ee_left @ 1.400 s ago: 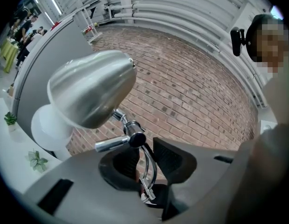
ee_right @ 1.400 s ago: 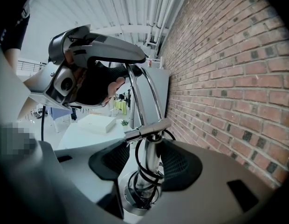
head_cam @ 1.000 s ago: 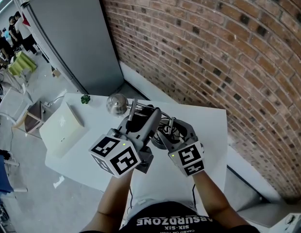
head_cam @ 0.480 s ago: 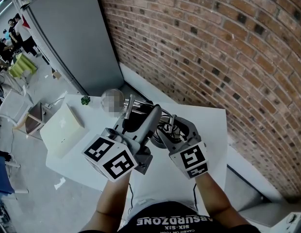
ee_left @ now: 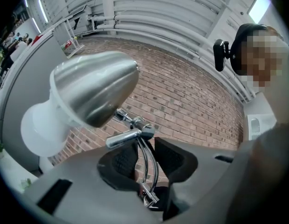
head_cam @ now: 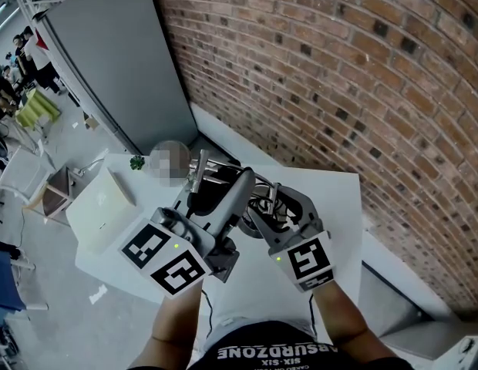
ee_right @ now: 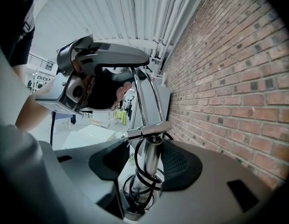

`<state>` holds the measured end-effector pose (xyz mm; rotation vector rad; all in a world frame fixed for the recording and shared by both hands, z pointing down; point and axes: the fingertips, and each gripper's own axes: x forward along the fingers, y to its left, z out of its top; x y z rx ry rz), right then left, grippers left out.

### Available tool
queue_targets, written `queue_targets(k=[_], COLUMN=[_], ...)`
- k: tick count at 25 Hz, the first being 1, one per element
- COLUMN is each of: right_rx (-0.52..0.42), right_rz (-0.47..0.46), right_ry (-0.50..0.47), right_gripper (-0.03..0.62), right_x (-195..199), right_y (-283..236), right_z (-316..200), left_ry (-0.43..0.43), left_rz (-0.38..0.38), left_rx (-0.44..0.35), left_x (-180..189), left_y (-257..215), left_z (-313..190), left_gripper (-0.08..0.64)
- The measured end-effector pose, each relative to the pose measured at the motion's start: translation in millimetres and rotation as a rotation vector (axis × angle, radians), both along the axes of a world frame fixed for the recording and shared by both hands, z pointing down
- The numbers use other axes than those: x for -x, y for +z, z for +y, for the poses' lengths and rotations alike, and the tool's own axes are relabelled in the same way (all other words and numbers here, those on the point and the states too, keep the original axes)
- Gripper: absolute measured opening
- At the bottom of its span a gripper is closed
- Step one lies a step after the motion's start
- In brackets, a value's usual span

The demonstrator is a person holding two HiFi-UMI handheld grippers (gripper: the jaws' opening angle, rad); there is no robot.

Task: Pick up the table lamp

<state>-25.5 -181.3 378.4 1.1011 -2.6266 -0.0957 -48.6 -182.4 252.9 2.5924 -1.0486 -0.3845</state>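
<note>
The table lamp is chrome, with a silver shade, a white bulb and two thin arm rods. My left gripper has those rods between its pads, touching them, while its jaws are opening slightly. My right gripper is shut on the lamp's upright post, which has a black cord coiled round it. In the right gripper view the left gripper shows higher up on the rods. The lamp's base is hidden behind the grippers.
The white table stands in a corner against a brick wall and a grey panel. A white box and a small green plant sit on its left part. People stand far off at the left.
Both grippers have risen toward the camera with the lamp between them. The shade has shifted up and left in the head view, and the marker cubes have slid lower.
</note>
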Motion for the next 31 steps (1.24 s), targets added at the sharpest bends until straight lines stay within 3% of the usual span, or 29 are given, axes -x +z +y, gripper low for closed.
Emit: queue_targets(k=[11, 31], right_rx=[-0.062, -0.069], right_rz=[-0.007, -0.01], right_ry=[-0.023, -0.018], right_gripper=[0.207, 0.207], right_x=[-0.4, 0.4], right_y=[-17.4, -22.7], right_z=[7.0, 12.9], left_ry=[0.011, 0.017], left_rz=[0.0, -0.005], left_rx=[-0.034, -0.039], left_x=[-2.4, -1.9], left_y=[-13.6, -18.0], left_z=[8.6, 13.6], left_gripper=[0.12, 0.123])
